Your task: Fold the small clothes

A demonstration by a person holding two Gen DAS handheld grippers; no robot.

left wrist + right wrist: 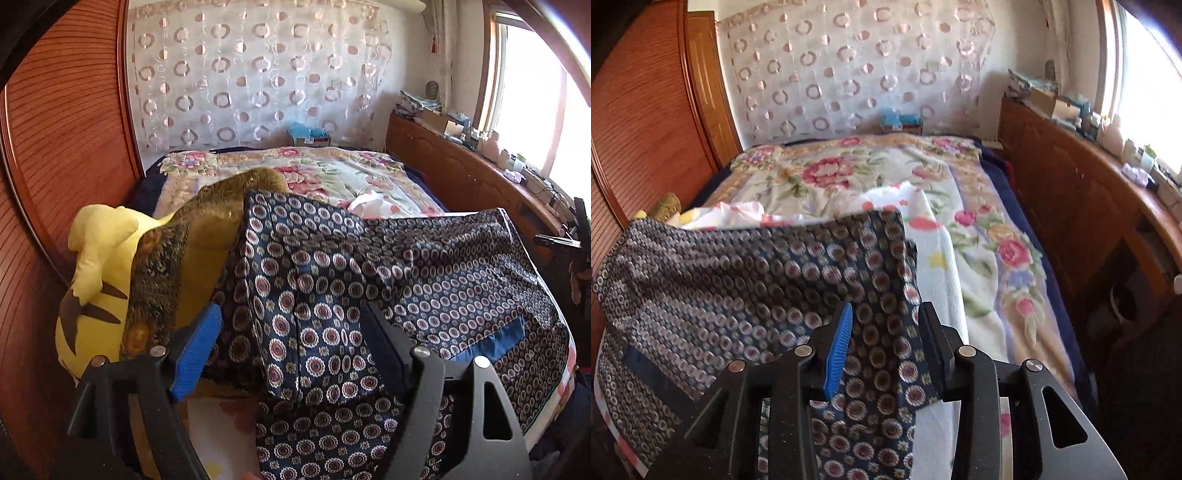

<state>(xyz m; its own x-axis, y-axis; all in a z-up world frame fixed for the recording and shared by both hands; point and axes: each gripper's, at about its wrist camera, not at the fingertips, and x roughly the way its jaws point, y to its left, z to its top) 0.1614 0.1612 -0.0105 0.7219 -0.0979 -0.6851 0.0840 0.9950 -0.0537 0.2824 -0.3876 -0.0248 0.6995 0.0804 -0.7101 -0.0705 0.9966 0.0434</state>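
Observation:
A navy garment [424, 266] with round pink-and-white medallions lies spread on the bed; it also shows in the right wrist view [720, 273]. A fold of it is raised in front of my left gripper [291, 332], whose jaws stand wide apart around the cloth without pinching it. My right gripper [886, 332] has its jaws partly closed around a bunched edge of the same garment, with cloth filling the gap between the fingers. The garment has a plain blue band [495, 341].
A yellow plush toy [96, 280] and an olive-brown cloth [225, 199] lie at the left by the wooden headboard [55, 147]. A floral blanket [849, 173] covers the bed. A white printed cloth [923, 229] lies beyond the garment. A wooden cabinet [1071, 192] runs along the right.

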